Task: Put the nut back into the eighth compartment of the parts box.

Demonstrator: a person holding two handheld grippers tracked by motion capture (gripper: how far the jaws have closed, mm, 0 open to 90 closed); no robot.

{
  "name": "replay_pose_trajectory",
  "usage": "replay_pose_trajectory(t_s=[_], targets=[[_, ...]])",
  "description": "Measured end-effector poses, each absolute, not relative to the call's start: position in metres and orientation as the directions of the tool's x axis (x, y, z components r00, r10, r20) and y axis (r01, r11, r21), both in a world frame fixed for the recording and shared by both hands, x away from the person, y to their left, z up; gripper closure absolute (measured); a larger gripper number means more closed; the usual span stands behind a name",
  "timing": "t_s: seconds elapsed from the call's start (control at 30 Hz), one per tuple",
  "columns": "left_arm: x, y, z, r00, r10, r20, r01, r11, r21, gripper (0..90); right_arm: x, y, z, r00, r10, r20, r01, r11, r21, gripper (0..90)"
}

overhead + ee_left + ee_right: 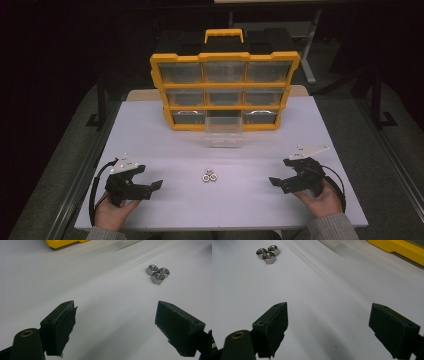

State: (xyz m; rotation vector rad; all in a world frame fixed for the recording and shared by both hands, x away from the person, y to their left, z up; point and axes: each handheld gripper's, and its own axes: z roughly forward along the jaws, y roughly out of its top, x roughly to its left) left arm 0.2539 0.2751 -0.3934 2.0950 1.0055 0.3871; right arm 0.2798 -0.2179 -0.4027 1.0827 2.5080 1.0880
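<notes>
Three steel hex nuts (209,175) lie bunched together on the white table (170,145), midway between my two grippers. My left gripper (156,186) rests at the front left, open, jaws wide and empty; the nuts (158,273) lie ahead to its upper right. My right gripper (274,182) rests at the front right, also open and empty, and the nuts (268,254) show at the upper left of its view. Behind the nuts stands a yellow-framed organizer (225,90) with clear drawers; its bottom middle drawer (224,132) is pulled out onto the table.
The organizer has a yellow carry handle (223,34) and fills the back of the table. Table edges drop off left, right and front. A dark floor and metal frame legs (101,100) surround the table.
</notes>
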Motion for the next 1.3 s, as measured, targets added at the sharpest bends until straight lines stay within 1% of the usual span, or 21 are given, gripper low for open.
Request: replay_pose_trajectory(t_s=[0.27, 0.33, 0.4, 0.6, 0.8, 1.13, 1.3], targets=[[0.251, 0.274, -0.393, 0.647, 0.760, -0.053, 0.528, -0.398, 0.750, 16.0, 0.278, -0.212, -0.403, -0.718, 0.688, 0.106, 0.552, 0.469, 0.690, 14.9], [0.251, 0.274, -0.393, 0.648, 0.760, -0.047, 0.528, -0.403, 0.747, 16.1, 0.279, -0.211, -0.404, -0.727, 0.680, 0.098, 0.539, 0.477, 0.694, 14.9], [0.251, 0.274, -0.393, 0.640, 0.766, -0.058, 0.537, -0.393, 0.747, 16.1, 0.280, -0.211, -0.404, -0.724, 0.681, 0.110, 0.549, 0.472, 0.690, 14.9], [0.253, 0.274, -0.394, 0.646, 0.762, -0.044, 0.532, -0.408, 0.742, 16.1, 0.282, -0.210, -0.405, -0.730, 0.675, 0.111, 0.551, 0.484, 0.680, 14.9], [0.253, 0.274, -0.392, 0.653, 0.756, -0.038, 0.525, -0.416, 0.742, 16.1, 0.282, -0.206, -0.401, -0.741, 0.665, 0.090, 0.530, 0.497, 0.687, 16.2], [0.252, 0.273, -0.390, 0.647, 0.761, -0.049, 0.530, -0.403, 0.747, 16.1, 0.286, -0.201, -0.394, -0.740, 0.666, 0.095, 0.541, 0.505, 0.673, 16.7], [0.251, 0.273, -0.389, 0.645, 0.762, -0.052, 0.532, -0.400, 0.747, 16.1, 0.287, -0.203, -0.387, -0.744, 0.664, 0.073, 0.528, 0.517, 0.674, 16.7]])
